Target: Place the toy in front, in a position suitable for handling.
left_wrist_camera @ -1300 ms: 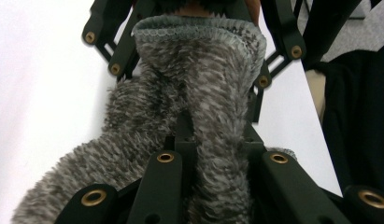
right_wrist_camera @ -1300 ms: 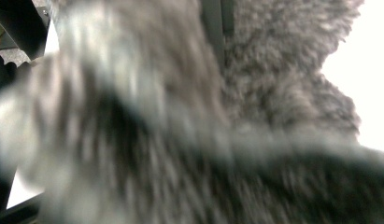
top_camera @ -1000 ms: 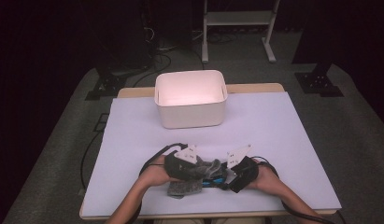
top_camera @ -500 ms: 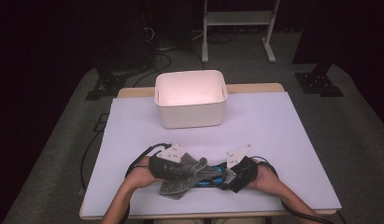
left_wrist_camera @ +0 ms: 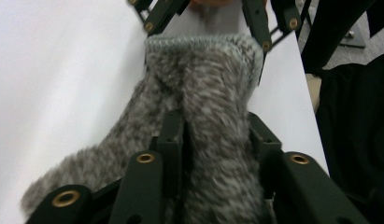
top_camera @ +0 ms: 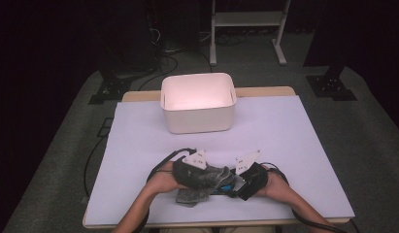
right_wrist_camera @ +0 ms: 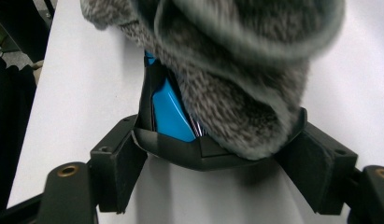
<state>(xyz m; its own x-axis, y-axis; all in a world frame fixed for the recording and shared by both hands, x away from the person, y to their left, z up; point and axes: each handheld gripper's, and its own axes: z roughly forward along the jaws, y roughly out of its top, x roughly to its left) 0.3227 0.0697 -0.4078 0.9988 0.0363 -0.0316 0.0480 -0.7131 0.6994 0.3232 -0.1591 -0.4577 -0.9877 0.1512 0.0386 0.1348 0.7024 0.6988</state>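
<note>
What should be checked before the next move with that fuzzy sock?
1. Right gripper clamps the black-and-blue thing: ok.
2. Sock lies between the jaws of the left gripper, which have just been opening: ok. Whether they press on it: cannot tell.
3. Sock fully covers the thing: not ok, blue shows.
4. Bin upright, top open: ok.
5. Table between hands and bin free: ok.

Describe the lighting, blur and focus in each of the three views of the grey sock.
High view: bright table amid dark surroundings, white bin glowing pinkish. Left gripper view: sock soft, slightly blurred. Right gripper view: sock up close, out of focus; blue part sharper.
</note>
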